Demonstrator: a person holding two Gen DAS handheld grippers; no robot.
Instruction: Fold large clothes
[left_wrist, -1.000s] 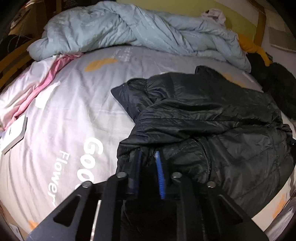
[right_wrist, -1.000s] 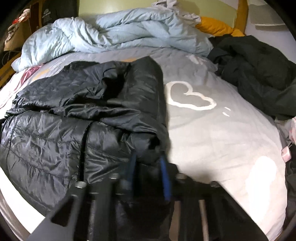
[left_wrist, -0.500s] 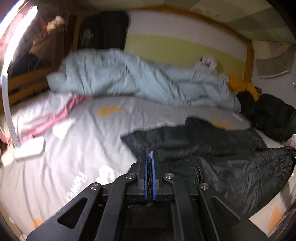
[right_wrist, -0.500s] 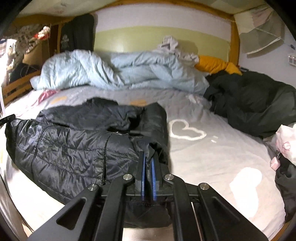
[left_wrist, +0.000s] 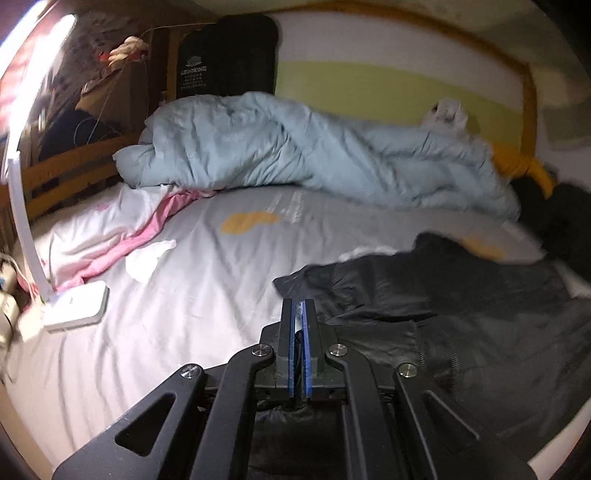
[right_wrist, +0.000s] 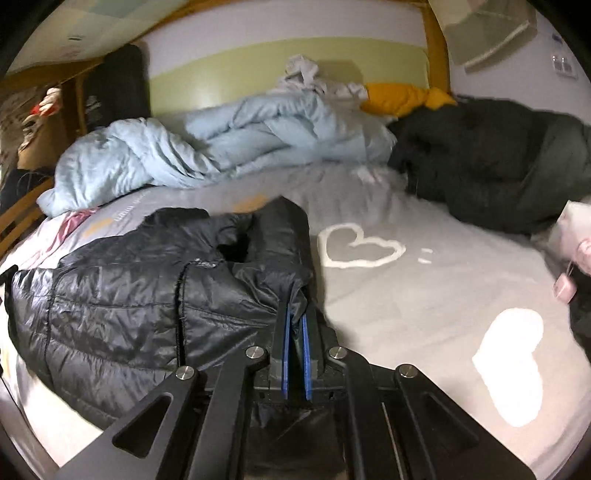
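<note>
Both the left tool (left_wrist: 298, 310) and right tool (right_wrist: 295, 314) pinch the black jacket (right_wrist: 122, 291), lying at nine o'clock of the heart print (right_wrist: 360, 245).

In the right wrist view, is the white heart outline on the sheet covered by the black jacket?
No, the heart outline lies bare on the sheet, just right of the black jacket.

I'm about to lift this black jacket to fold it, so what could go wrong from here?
1. The right gripper pinches only a thin edge of the black jacket; slick fabric may slip out.
2. The left gripper also holds little cloth, so the lift may be uneven.
3. The folded sleeve on top could flop open.
</note>
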